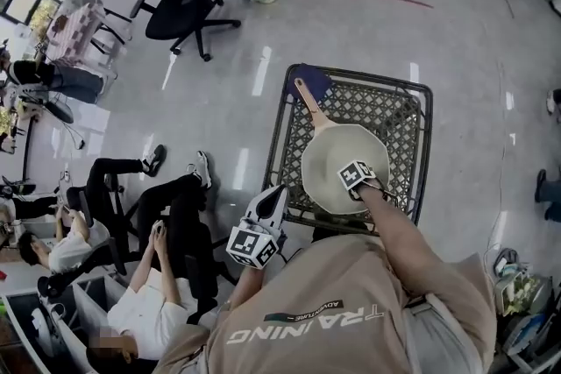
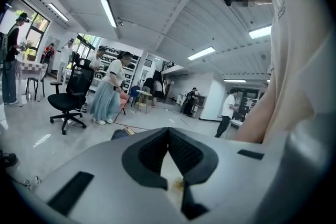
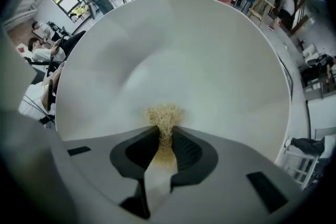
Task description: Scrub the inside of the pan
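Fingers (image 3: 188, 150) of the right gripper (image 3: 165, 132) are clamped on a tan scrubber (image 3: 164, 114) inside the pan (image 3: 173, 50); the left gripper (image 2: 168, 132) is held closed, empty, beside the wire cart (image 1: 399, 114).

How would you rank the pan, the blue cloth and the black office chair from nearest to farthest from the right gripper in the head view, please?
1. Pan, directly under the right gripper.
2. Blue cloth, at the wire basket's far left corner.
3. Black office chair, on the floor beyond, upper left.
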The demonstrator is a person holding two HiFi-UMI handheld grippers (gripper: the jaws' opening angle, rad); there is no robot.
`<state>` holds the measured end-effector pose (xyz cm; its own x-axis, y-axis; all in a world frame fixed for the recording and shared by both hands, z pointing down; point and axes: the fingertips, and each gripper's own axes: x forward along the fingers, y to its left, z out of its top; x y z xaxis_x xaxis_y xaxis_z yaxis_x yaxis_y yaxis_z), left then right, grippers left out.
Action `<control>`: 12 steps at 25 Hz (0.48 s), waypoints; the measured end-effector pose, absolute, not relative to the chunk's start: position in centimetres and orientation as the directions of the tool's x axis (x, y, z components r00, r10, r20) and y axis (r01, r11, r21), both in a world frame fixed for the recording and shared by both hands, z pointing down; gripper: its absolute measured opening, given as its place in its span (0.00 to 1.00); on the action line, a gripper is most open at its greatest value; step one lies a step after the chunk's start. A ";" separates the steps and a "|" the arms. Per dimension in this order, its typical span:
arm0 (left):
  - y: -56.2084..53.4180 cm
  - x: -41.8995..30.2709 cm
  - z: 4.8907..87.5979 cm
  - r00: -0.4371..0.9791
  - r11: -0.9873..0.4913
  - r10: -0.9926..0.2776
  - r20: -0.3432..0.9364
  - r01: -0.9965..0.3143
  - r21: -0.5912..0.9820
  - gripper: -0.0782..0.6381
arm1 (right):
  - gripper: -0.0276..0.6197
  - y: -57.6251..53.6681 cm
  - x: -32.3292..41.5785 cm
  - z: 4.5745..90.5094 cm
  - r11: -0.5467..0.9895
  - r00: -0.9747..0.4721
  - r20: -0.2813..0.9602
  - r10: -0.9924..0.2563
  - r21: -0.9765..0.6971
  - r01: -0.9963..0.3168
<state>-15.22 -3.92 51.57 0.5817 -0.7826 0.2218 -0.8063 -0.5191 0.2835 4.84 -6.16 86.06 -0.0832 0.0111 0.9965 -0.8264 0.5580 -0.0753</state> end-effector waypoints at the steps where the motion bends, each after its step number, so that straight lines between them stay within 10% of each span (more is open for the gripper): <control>1: -4.2 -15.2 51.5 0.582 -0.520 -0.784 0.217 -0.806 0.282 0.13 | 0.18 -6.4 5.3 86.1 0.572 -0.067 0.998 0.003 -0.057 -0.818; 12: -4.1 -14.6 51.4 0.614 -0.562 -0.759 0.215 -0.785 0.259 0.13 | 0.18 -6.6 6.5 82.5 0.526 -0.172 0.984 -0.043 -0.124 -0.841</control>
<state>-14.63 -4.07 51.41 0.6144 -0.7590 0.2154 -0.7854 -0.5621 0.2592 6.48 -6.56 82.48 -0.1724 -0.0431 0.9841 -0.8413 0.5261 -0.1243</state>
